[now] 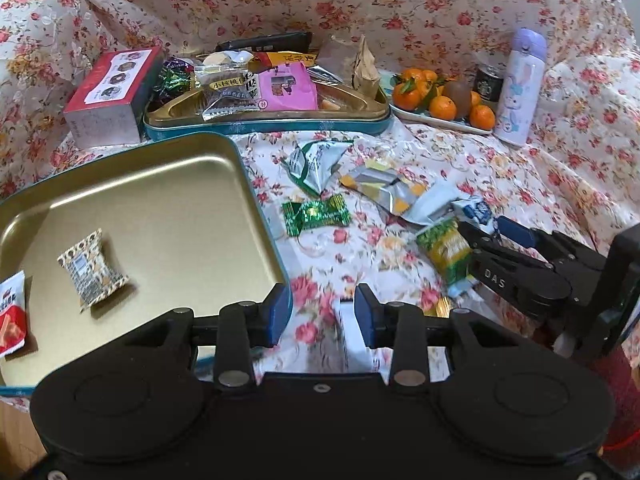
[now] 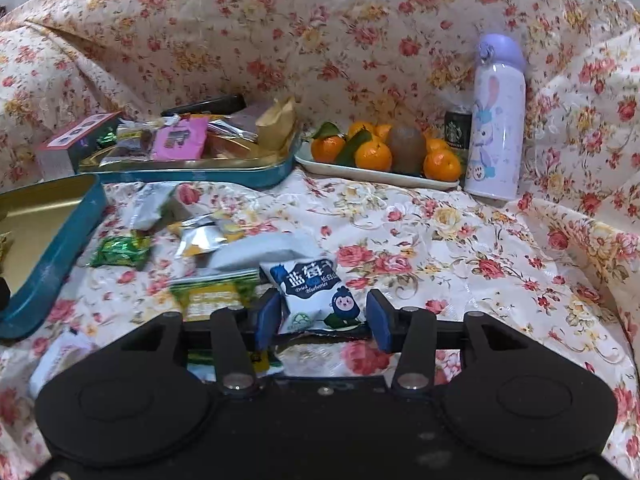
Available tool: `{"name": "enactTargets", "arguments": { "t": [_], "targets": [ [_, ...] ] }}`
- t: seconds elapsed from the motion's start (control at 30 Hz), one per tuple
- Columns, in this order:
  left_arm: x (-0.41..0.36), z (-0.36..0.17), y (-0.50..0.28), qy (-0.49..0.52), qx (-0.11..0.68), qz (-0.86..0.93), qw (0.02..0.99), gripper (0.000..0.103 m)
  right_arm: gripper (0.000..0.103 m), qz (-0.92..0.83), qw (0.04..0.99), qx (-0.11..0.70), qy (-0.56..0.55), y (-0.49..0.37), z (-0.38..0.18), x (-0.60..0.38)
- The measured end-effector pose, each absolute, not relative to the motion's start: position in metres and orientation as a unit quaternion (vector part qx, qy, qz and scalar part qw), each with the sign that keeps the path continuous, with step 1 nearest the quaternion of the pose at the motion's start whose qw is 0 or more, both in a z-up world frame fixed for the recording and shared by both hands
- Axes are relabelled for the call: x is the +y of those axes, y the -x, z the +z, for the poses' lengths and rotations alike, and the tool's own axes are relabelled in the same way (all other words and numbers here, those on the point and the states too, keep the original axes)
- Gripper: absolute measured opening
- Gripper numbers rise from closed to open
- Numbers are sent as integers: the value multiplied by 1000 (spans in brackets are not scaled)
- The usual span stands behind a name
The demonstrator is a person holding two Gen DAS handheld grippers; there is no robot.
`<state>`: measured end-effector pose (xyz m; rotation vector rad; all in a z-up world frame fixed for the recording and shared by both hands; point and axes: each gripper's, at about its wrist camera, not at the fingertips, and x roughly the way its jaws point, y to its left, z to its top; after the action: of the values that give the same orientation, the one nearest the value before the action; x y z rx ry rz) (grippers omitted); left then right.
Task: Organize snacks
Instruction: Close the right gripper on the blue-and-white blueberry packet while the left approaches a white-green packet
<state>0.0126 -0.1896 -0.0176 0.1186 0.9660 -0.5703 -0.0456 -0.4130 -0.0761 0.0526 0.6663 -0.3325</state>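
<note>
My right gripper [image 2: 323, 318] is open, its blue pads on either side of a white dried-blueberry packet [image 2: 312, 298] lying on the floral cloth; the pads are not pressed on it. In the left wrist view this gripper [image 1: 486, 229] shows at the right by the same packet [image 1: 474, 210]. My left gripper [image 1: 320, 316] is open and empty beside the gold tin lid [image 1: 168, 184], which holds a patterned candy [image 1: 92, 272] and a red-white packet [image 1: 10, 316]. Loose snacks lie between: a green candy [image 1: 316, 214], a green-white wrapper [image 1: 314, 160], a yellow-green packet [image 1: 446, 250].
A blue-rimmed tin [image 1: 268, 122] full of snacks stands at the back, a red box [image 1: 108, 96] to its left. A plate of tangerines [image 1: 440, 100], a small can [image 1: 488, 82] and a lilac bottle [image 1: 518, 88] stand at the back right. Floral cloth rises behind.
</note>
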Motion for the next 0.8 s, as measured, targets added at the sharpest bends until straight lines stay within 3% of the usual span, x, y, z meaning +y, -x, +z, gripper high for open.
{"name": "enactTargets", "arguments": {
  "t": [0.27, 0.8],
  "targets": [
    [-209, -12, -46, -45, 469, -254, 845, 45, 53, -152, 935, 316, -47, 43, -81, -427],
    [-254, -24, -101, -86, 452, -228, 858, 45, 49, -153, 937, 303, -87, 48, -82, -434]
  ]
}}
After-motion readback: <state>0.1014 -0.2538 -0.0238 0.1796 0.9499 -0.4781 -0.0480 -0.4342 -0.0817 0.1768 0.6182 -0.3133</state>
